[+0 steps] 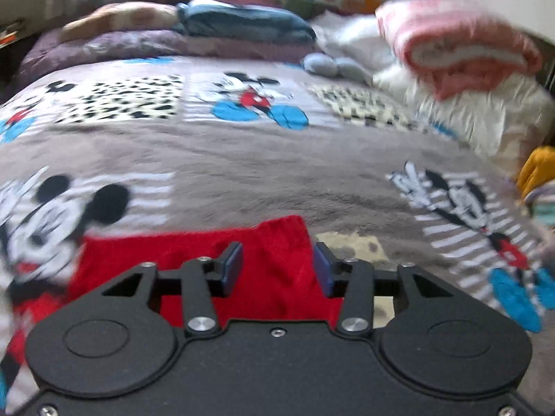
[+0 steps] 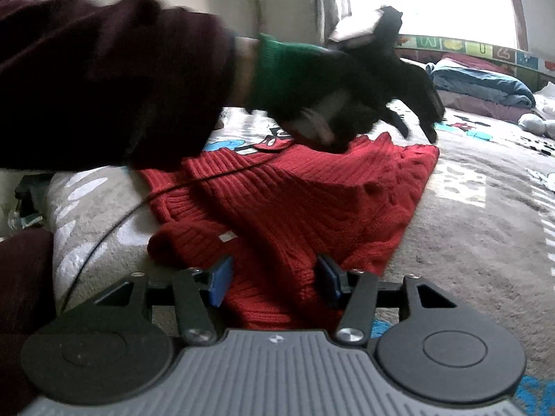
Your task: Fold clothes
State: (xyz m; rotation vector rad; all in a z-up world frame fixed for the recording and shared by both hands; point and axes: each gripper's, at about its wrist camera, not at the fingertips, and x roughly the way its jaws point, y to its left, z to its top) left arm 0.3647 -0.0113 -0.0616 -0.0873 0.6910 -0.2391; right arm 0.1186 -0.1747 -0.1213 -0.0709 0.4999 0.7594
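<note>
A red knitted sweater (image 2: 295, 201) lies partly folded on the Mickey Mouse blanket (image 2: 478, 215). In the left wrist view the sweater (image 1: 274, 270) shows just under my left gripper (image 1: 277, 265), which is open and hovers over its far edge. My right gripper (image 2: 274, 280) is open over the sweater's near edge, with nothing between its blue pads. In the right wrist view the left gripper (image 2: 416, 118), blurred, is held by a gloved hand above the sweater's far corner.
The blanket (image 1: 263, 173) covers the bed. At the far end lie a purple duvet (image 1: 145, 48), a blue folded cloth (image 1: 242, 24), a pink blanket (image 1: 461, 48) on white bedding and a yellow garment (image 1: 537, 170). A thin black cord (image 2: 114, 222) crosses the sweater.
</note>
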